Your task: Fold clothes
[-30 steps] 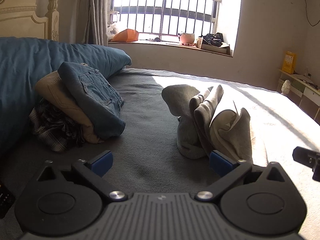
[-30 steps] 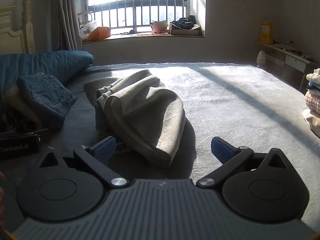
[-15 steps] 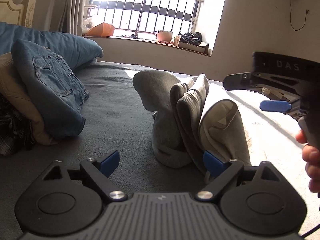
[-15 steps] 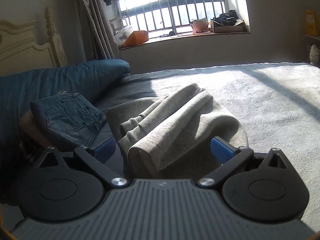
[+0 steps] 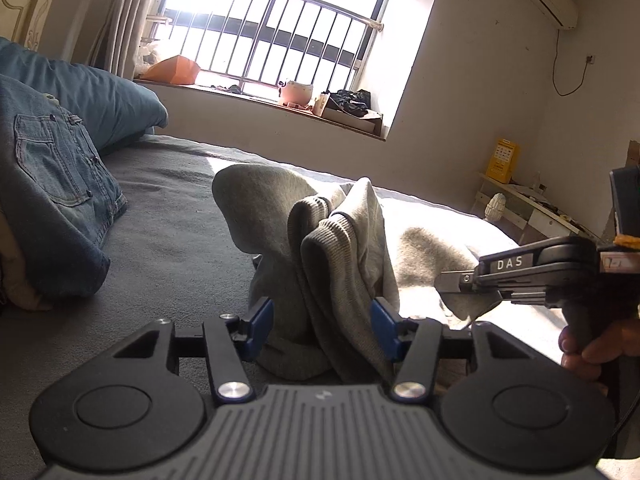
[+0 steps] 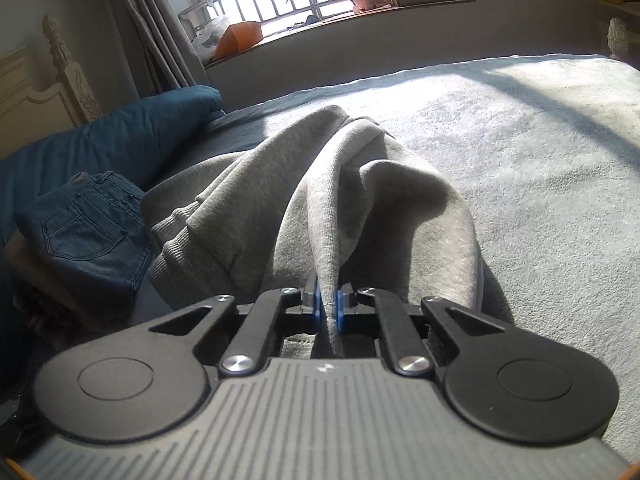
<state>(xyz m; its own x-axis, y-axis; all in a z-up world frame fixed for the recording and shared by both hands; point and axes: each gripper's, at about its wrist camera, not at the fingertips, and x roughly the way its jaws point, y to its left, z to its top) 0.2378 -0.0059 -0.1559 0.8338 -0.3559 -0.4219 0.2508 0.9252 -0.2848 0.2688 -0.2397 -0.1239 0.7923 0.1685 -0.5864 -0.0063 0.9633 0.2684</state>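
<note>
A second ago both my grippers hung wide open short of the heap; now my right gripper (image 6: 328, 306) has come in and clamped its blue pads on a fold of the grey sweatshirt (image 6: 320, 200), the cloth pinched in a thin ridge between them. My left gripper (image 5: 322, 328) has moved closer too, and its jaws are closing, with the ribbed hem (image 5: 332, 248) of the sweatshirt standing between the pads (image 5: 262, 320) but not yet squeezed, as far as I can tell. From my left wrist view the right gripper (image 5: 452, 280) now reaches in from the right edge, held by my right hand (image 5: 596, 344), its tip pinching the garment's sunlit side. The sweatshirt lies bunched in the middle of the grey bed (image 6: 520, 140). To its left sit folded blue jeans (image 5: 52, 184) on top of a beige garment (image 5: 18, 284), well apart from the heap, with a blue pillow (image 5: 104, 100) behind them. Beyond the bed is a barred window (image 5: 272, 36), its sill (image 5: 260, 100) cluttered with small things, and a yellow box (image 5: 505, 160) stands on a shelf at the right wall. The raised folds hide the bed just behind them.
</note>
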